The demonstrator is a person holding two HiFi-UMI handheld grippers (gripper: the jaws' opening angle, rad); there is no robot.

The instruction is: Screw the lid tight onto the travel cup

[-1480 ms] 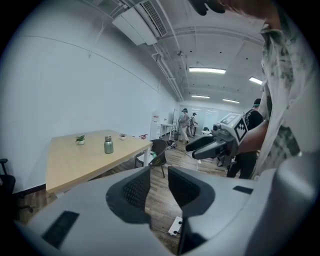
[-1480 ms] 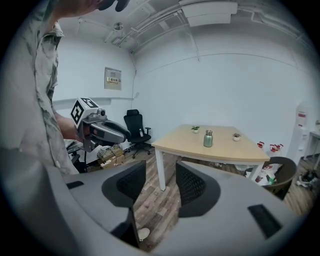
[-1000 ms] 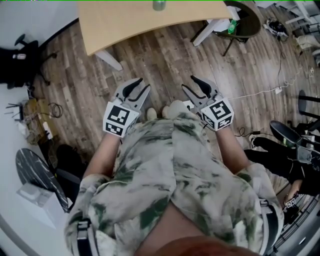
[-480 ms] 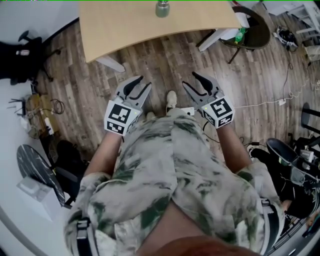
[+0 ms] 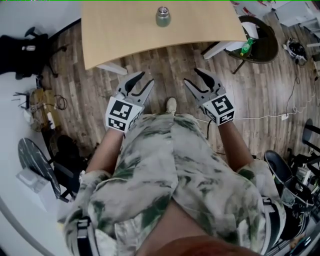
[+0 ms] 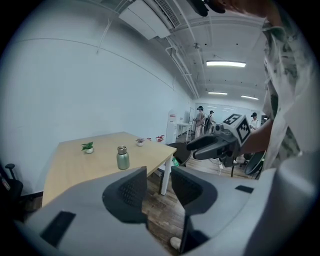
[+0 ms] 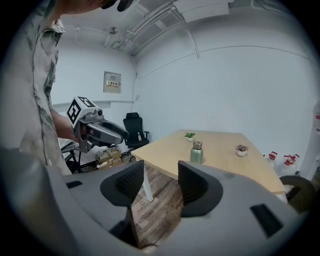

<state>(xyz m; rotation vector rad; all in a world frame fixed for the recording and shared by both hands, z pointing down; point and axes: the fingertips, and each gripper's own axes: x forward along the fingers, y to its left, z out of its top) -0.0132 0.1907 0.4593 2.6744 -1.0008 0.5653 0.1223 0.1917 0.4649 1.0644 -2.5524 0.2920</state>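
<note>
the travel cup (image 5: 162, 16), a green flask with its silver lid (image 5: 163, 10) sitting on top, stands upright towards the far middle of the wooden table (image 5: 115, 35), well apart from both grippers. whether the lid is threaded home cannot be told from here. the left gripper (image 5: 144, 80) and right gripper (image 5: 192, 77) are held over the floor short of the table's near edge. both have their jaws spread with nothing between them, and both pairs have just been opening. the step in hand looks like the approach. it would go best with one claw brought round the cup's body to steady it and the other round the lid, jaws kept wide until they are in place. the near table edge lies between grippers and cup, so they need to pass above it. a small potted plant (image 6: 88, 147) sits farther back on the table, apart from the cup, and a chair (image 5: 257, 35) stands by the right corner. the tabletop around the cup is bare.
</note>
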